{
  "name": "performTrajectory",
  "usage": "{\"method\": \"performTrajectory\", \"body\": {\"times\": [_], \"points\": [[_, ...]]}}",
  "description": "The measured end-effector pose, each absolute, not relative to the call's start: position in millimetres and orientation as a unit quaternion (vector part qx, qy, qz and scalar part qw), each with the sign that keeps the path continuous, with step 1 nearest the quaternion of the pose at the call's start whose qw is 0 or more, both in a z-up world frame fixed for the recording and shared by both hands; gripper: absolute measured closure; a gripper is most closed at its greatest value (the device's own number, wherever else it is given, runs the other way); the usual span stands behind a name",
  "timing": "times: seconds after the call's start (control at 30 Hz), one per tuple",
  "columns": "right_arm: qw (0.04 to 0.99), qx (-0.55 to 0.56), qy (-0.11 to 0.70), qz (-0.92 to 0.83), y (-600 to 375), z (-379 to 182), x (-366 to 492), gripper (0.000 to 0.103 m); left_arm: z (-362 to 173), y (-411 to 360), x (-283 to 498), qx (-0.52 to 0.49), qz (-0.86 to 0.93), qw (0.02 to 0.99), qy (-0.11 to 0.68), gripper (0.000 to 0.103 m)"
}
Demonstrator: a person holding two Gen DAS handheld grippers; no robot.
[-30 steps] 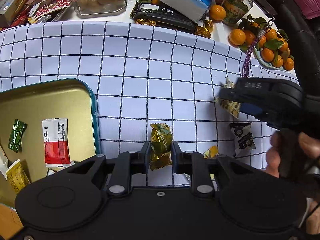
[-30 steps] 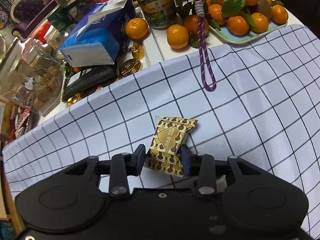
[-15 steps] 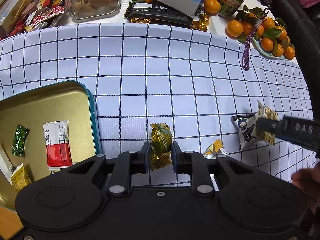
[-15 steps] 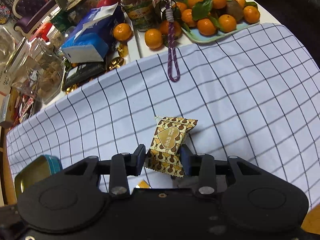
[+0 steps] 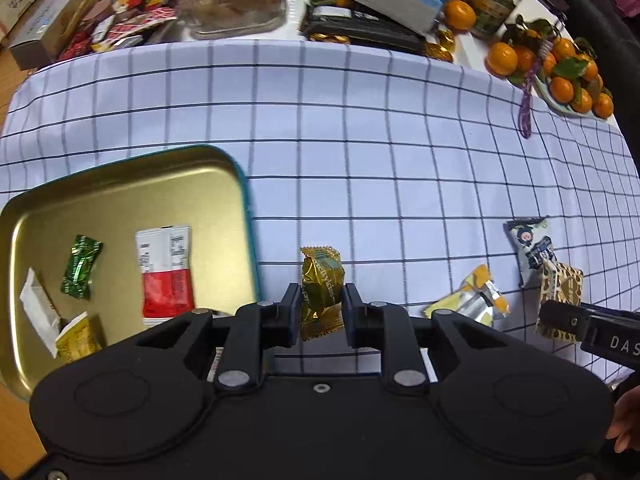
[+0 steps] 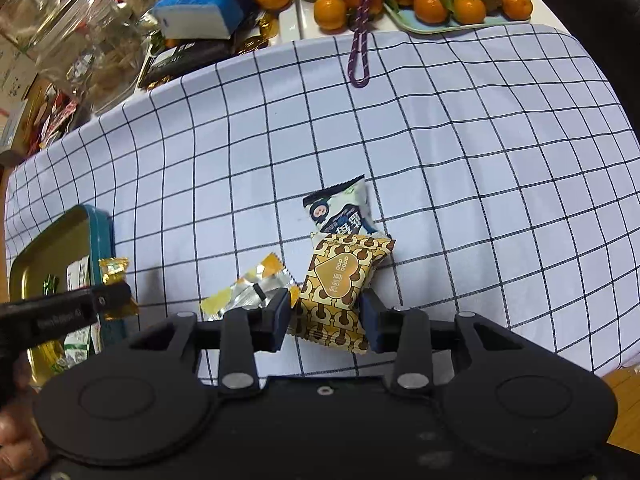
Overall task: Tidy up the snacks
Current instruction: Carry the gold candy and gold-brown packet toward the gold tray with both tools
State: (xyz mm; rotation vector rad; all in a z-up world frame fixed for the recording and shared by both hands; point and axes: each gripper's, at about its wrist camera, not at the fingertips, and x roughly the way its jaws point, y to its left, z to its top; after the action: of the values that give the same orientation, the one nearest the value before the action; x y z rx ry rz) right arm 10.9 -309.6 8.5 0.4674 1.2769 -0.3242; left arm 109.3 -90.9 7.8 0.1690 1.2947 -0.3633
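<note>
Left gripper (image 5: 322,307): pinches a gold candy (image 5: 322,290), just beside the tin (image 5: 244,184).
Right gripper (image 6: 325,314): pinches a brown snack (image 6: 340,288) above the cloth (image 6: 460,168).

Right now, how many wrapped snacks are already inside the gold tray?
4 visible: a green candy, a red-and-white packet, a white packet and a yellow packet, all in the gold tray. The left gripper may hide more.
</note>
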Motion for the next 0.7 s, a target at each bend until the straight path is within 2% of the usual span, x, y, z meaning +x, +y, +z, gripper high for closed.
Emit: {"method": "performTrajectory", "body": {"times": [0.47,0.7], "points": [[0.775,0.222,0.572,-0.148,-274,19,44,0.063,45,17,137,-0.002,-0.064,0.830,0.553,0.073],[0.781,0.236,0.565,-0.125,-241,21,66,0.063,45,72,157,-0.029,0.011,0.843,0.537,0.073]]}}
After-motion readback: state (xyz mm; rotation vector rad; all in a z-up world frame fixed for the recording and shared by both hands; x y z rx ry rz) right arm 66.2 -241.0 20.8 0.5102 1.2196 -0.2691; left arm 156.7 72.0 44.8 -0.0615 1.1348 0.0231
